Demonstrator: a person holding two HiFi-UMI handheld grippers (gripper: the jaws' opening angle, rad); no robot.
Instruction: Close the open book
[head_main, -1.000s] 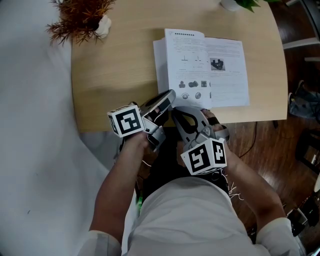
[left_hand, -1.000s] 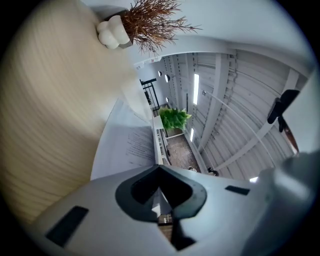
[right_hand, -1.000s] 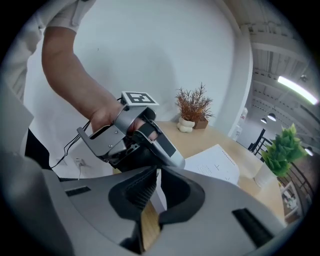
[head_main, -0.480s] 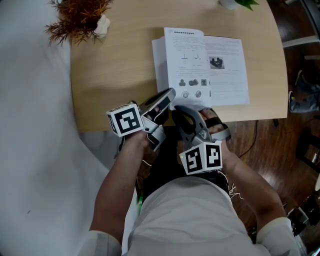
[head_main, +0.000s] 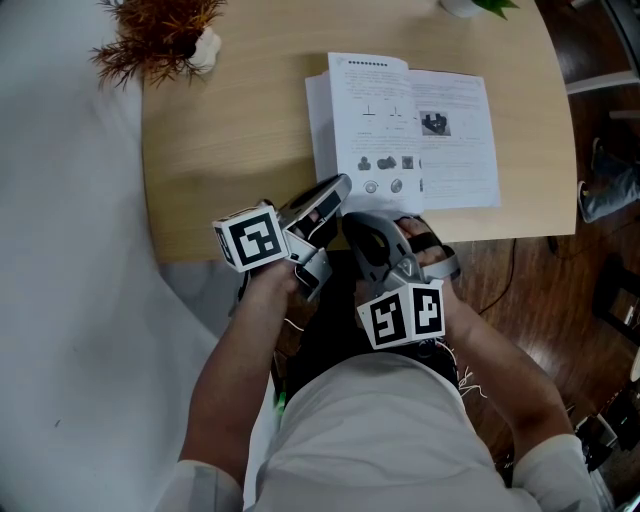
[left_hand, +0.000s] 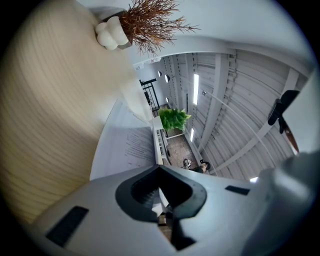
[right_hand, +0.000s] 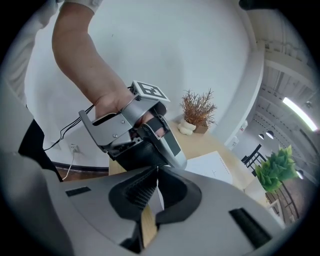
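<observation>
**Both tongs shut and empty at the near rim; open book untouched.**

Nearest, the right tongs and the left tongs hang side by side over the near rim of the wooden tabletop. Each has its jaws pressed together on nothing, and their tips almost meet. This looks like a ready pose, since slim closed tips would suit slipping under a cover. Just beyond the tips the open book lies flat, pages up, toward the tabletop's right side, so closing has not begun. Farther off, a dried plant stands at the far left rim and a green plant at the back edge.
</observation>
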